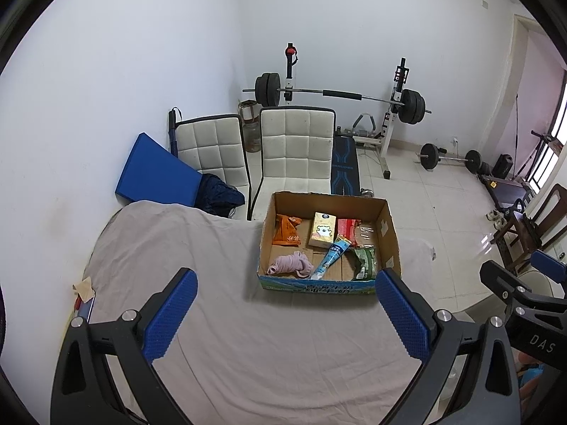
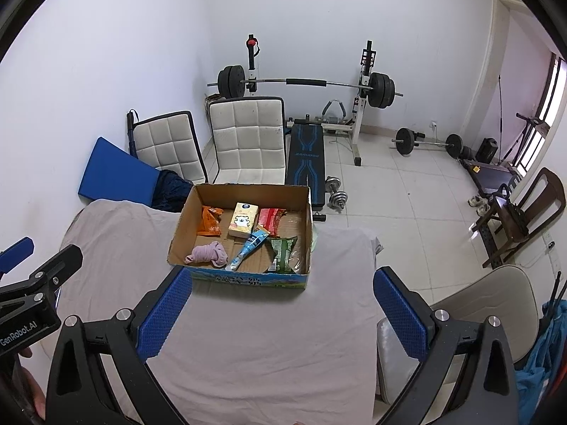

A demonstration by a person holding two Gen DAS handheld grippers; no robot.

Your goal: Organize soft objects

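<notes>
We see both claws spread, holding nothing, above the cloth-covered bench (image 1: 248, 336). Left claw (image 1: 285, 313) housing reads "GenRobot.AI"; right claw (image 2: 281, 310) housing reads "DAS". Box (image 2: 177, 237) at the bench's far edge holds pink cloth (image 2: 209, 253), tissue pack (image 2: 242, 225), blue tube (image 2: 248, 246), orange, red and green packets. Box print unreadable.

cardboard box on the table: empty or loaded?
Loaded. The cardboard box is open-topped and holds a pink cloth bundle, a tissue pack, a blue tube and several snack packets.
</notes>
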